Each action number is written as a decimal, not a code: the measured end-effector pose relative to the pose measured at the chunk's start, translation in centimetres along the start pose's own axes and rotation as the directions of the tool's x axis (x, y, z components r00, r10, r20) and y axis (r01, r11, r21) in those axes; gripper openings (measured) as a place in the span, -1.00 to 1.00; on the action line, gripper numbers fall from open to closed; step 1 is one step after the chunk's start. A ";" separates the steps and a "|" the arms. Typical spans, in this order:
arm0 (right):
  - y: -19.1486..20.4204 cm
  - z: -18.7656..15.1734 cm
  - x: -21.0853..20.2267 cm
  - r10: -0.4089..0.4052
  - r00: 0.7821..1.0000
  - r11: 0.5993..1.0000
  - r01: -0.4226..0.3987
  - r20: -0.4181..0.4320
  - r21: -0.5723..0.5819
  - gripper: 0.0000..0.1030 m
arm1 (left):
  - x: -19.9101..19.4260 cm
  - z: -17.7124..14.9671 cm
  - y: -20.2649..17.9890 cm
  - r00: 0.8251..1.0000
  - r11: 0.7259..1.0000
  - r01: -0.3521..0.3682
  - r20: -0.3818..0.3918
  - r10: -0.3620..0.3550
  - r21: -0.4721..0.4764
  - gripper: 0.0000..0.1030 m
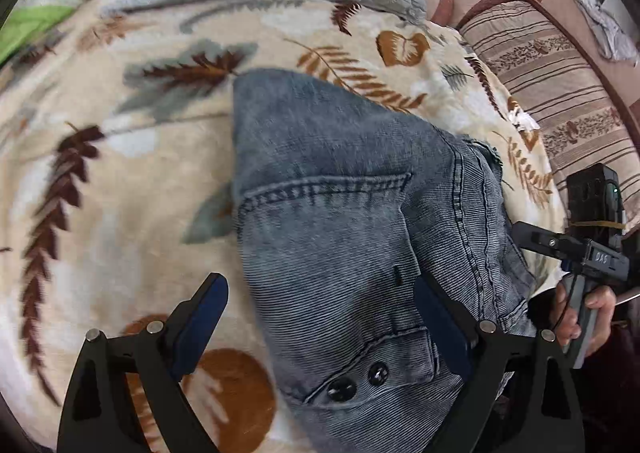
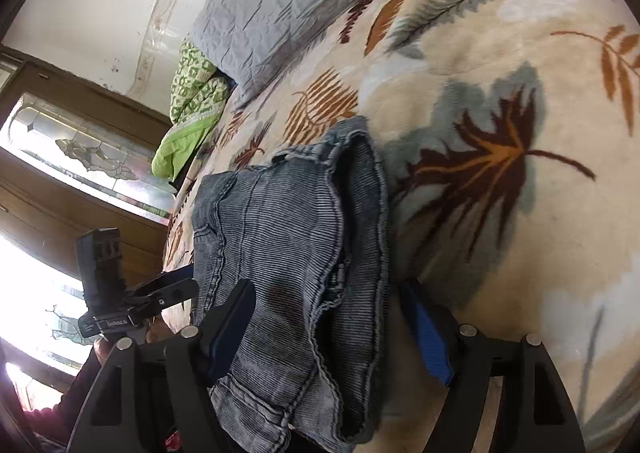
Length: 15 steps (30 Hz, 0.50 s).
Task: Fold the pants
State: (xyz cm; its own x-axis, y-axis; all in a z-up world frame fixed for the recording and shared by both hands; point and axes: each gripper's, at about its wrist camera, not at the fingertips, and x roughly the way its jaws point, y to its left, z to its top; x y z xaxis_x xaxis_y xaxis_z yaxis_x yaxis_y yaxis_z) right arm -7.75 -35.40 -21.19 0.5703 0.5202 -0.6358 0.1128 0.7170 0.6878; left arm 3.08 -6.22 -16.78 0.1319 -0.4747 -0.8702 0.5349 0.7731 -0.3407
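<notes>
Pants [image 1: 340, 193]: folded into a thick stack, lying flat on the leaf-print blanket [image 1: 120, 173] of the bed, waistband end with two dark buttons [image 1: 356, 381] nearest the left gripper [image 1: 320, 325].

Left gripper: fingers spread wide, one over bare blanket, the other over the denim; nothing clamped.

Right gripper [image 2: 332, 329]: fingers also apart, straddling the layered edge of the stack, pads not visibly pressing on the cloth.

Likely faults from here:
- Snagging. Cause: withdrawing a finger sideways across the waistband or pocket seam. Lift clear before moving off.
- Fold springing open. Cause: stiff, bulky layers left unpressed; edges in the right wrist view already wavy and uneven. Press the top layer flat before leaving.
- Layers sliding out of line. Cause: gripping only the top layer at the next fold. Take the whole thickness.
- Blanket dragged along. Cause: closing too low into the plush pile. Close on denim only.
</notes>
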 end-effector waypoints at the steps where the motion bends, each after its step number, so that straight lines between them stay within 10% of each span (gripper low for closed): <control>1: 0.3 0.1 0.2 -0.001 1.000 1.000 0.001 0.000 -0.013 0.52 | 0.3 0.0 -0.1 1.000 1.000 0.025 -0.002 -0.025 -0.007 0.83; 7: 3.1 0.0 1.8 0.042 0.999 0.990 -0.044 -0.019 -0.132 0.58 | 0.9 -0.1 -0.1 0.997 0.996 0.078 0.016 -0.077 -0.039 0.82; 15: 5.2 -1.0 2.8 -0.057 0.998 0.960 0.055 0.004 -0.275 0.32 | 0.9 0.0 0.4 0.997 0.994 0.067 0.037 -0.064 -0.083 0.28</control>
State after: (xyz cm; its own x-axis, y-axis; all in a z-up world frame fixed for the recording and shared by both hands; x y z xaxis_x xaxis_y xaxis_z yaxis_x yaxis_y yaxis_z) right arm -6.35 -29.70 -19.74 0.5660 0.4771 -0.6723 -0.0843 0.8447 0.5285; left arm 3.37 -6.30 -17.68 0.1283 -0.5384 -0.8329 0.4712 0.7720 -0.4265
